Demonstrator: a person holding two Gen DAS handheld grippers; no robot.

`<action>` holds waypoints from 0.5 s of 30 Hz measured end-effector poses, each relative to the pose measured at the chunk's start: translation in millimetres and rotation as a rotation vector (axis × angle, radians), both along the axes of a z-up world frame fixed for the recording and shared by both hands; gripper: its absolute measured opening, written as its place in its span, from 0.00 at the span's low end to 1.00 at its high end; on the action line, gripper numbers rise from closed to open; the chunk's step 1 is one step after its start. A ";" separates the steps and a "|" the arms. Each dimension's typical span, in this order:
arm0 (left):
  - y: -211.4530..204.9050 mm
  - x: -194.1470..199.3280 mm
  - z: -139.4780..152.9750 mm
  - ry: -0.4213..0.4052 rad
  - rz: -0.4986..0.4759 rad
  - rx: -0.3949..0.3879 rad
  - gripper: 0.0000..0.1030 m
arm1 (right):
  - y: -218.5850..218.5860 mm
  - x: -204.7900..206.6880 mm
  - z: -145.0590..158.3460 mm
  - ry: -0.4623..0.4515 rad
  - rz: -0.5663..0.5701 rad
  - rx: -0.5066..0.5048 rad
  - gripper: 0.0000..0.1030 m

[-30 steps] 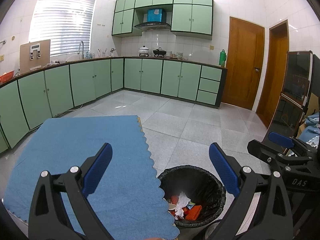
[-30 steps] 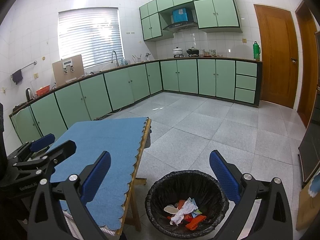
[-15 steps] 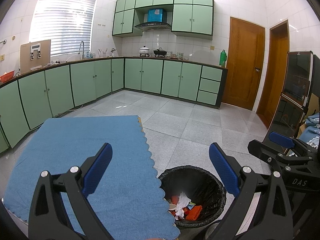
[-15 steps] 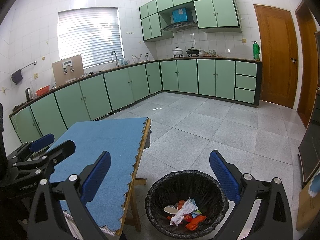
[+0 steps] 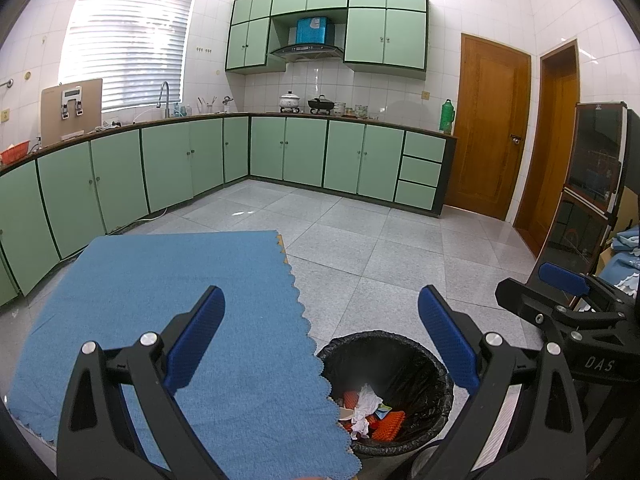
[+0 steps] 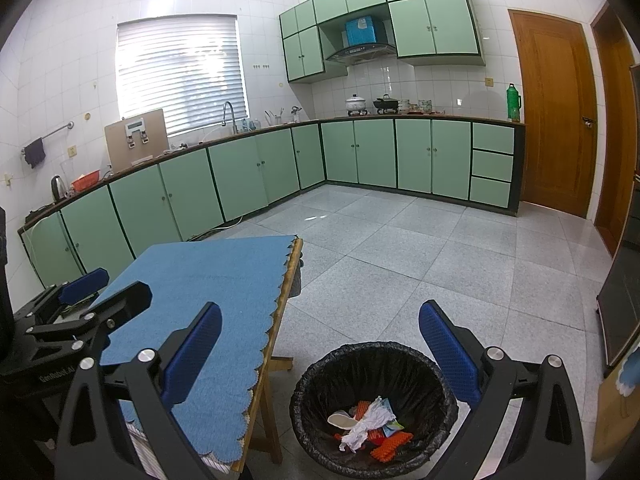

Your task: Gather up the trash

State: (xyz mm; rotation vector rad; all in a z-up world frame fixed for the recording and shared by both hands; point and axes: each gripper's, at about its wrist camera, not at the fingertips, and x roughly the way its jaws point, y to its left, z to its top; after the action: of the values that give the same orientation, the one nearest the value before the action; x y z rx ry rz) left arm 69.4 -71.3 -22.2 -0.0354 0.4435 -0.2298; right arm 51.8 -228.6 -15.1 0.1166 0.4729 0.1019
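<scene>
The crumpled white paper and orange plastic scraps [image 6: 370, 426] lie at the bottom of the round black-lined bin [image 6: 374, 360], on the floor just right of the bench under its blue scalloped cloth [image 5: 168, 304]; the left tongs [image 5: 320, 344] and right tongs [image 6: 320, 354] both gape wide, holding nothing; I see no litter on the cloth, so the likeliest slip is a low swing catching the bin's rim and tipping it.

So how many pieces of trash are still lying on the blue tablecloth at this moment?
0. The blue tablecloth shows nothing on it in either view, though the grippers hide its near part. The visible trash lies in the black bin on the floor beside the table.
</scene>
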 end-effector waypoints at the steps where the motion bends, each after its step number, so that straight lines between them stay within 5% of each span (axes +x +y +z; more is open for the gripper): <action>1: 0.0 0.0 0.1 0.000 0.000 0.000 0.92 | -0.1 0.0 0.2 0.000 0.000 0.000 0.94; 15: 3.5 1.8 -0.6 0.006 -0.001 0.003 0.92 | 0.4 1.4 1.1 0.001 0.000 0.000 0.94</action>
State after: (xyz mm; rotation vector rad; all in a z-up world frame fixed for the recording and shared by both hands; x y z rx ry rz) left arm 71.2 -67.7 -22.7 -0.0326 0.4501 -0.2303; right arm 53.2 -228.2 -14.0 0.1167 0.4742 0.1019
